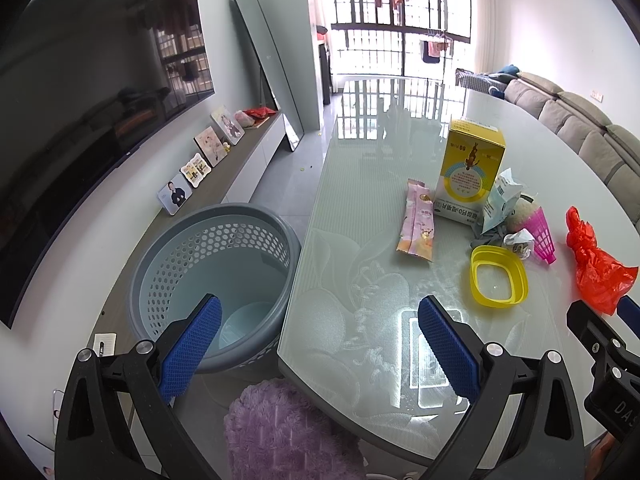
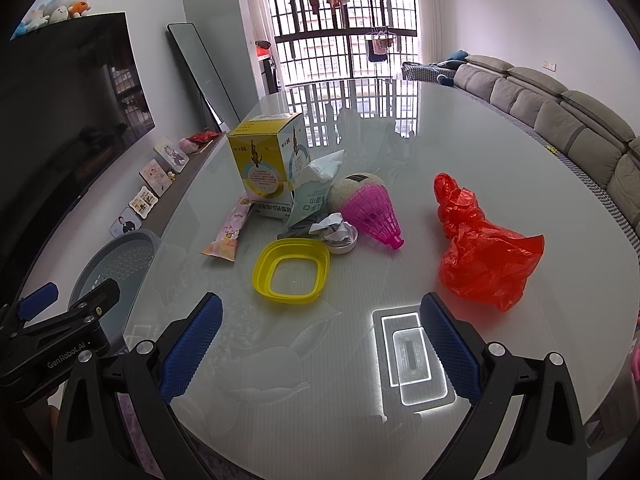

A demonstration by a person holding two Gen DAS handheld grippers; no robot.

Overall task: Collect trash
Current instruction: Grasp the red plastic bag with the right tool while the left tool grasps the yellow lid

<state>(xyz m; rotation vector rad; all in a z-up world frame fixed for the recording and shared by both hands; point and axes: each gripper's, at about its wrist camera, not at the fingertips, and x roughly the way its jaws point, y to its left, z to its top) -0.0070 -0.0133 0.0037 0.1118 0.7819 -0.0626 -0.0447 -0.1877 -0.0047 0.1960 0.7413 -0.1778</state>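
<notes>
Trash lies on a glass table: a yellow box, a pink sachet, a yellow plastic ring, a crumpled paper ball, a torn white packet, a pink shuttlecock and a red plastic bag. A grey perforated bin stands left of the table. My left gripper is open and empty over the table's near left edge. My right gripper is open and empty above the near table.
A purple fluffy seat sits under the table's near edge. A TV, a low cabinet with photo frames and a leaning mirror line the left wall. A grey sofa runs along the right.
</notes>
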